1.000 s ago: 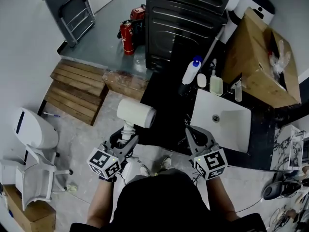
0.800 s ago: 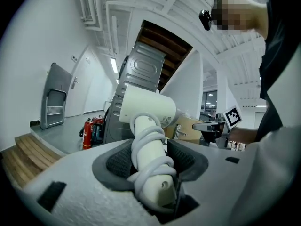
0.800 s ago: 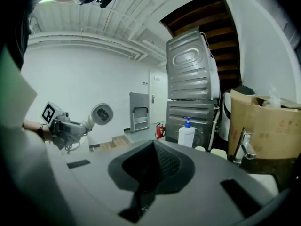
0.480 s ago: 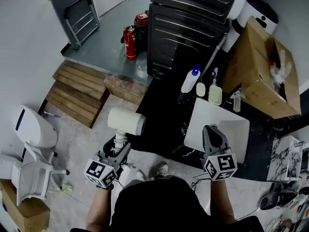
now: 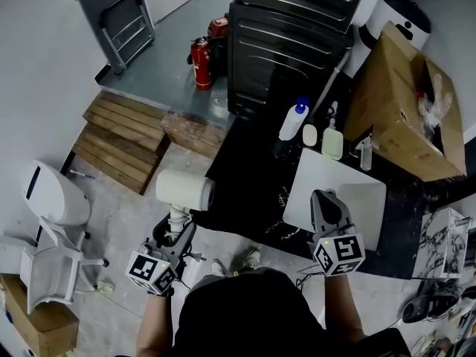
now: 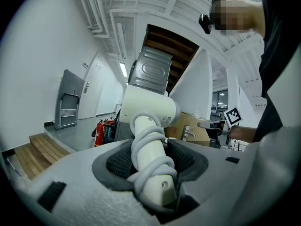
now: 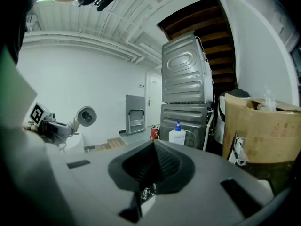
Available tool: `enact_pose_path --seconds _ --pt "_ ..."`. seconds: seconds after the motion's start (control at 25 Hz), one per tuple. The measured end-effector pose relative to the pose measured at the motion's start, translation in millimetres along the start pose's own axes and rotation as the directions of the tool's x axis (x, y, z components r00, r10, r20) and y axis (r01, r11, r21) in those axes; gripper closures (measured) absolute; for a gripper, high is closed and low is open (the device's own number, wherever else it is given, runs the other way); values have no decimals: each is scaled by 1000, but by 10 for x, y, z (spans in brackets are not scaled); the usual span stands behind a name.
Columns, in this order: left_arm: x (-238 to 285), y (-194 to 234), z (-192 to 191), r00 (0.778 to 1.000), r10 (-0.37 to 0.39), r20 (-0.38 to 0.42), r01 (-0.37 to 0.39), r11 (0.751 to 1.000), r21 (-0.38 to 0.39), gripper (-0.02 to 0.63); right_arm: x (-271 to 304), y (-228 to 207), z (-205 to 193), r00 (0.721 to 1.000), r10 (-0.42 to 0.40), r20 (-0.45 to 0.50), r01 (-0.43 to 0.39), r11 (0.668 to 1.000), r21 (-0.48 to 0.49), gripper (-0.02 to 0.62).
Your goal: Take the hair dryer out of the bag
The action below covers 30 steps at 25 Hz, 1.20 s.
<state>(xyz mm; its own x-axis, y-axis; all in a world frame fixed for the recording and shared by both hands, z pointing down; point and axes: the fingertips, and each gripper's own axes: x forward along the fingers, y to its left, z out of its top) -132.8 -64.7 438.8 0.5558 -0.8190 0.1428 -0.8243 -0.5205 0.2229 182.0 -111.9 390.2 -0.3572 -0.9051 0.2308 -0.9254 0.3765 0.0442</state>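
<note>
In the head view the hair dryer (image 5: 184, 190) is seen at 8 o'clock, held out above the pale floor (image 5: 119, 222) by the left gripper (image 5: 177, 227). Its largest part, a short, thick white barrel, is carried crosswise on top. Below the barrel a slimmer white handle is set, and round that handle the dryer's own white cord is wound in several turns. In the left gripper view the handle and cord together are clamped between the dark ribbed pads (image 6: 118, 164), which are spread wide to take them. The right gripper (image 5: 327, 199) is held at 4 o'clock over the white basin (image 5: 301, 192). In the right gripper view its jaws are pressed together and nothing is caught between them.

By count:
- Two grey machines (image 5: 297, 21) are stacked at 12 o'clock.
- One cardboard box (image 5: 390, 103) is found at 2 o'clock.
- One set of wooden steps (image 5: 119, 136) is found at 10 o'clock.
- One basin is seen.
- Two red fire extinguishers (image 5: 201, 62) stand at 11 o'clock.
- One pump bottle (image 5: 292, 121) with a blue top is set at 1 o'clock, with two smaller bottles (image 5: 332, 141) just beside it.
- One hair dryer and two grippers are counted.
</note>
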Motion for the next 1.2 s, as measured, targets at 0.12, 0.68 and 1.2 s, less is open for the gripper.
enact_pose_path --seconds 0.12,0.68,1.2 --pt "4 -42 54 1000 -9 22 9 1000 -4 376 24 30 13 1000 11 2 -11 1000 -3 583" --pt "-89 -91 94 1000 4 21 -4 1000 28 376 83 392 52 996 89 6 -89 994 -57 583" --pt "-60 -170 118 1000 -10 28 10 1000 3 376 100 499 140 993 115 -1 -115 988 -99 583"
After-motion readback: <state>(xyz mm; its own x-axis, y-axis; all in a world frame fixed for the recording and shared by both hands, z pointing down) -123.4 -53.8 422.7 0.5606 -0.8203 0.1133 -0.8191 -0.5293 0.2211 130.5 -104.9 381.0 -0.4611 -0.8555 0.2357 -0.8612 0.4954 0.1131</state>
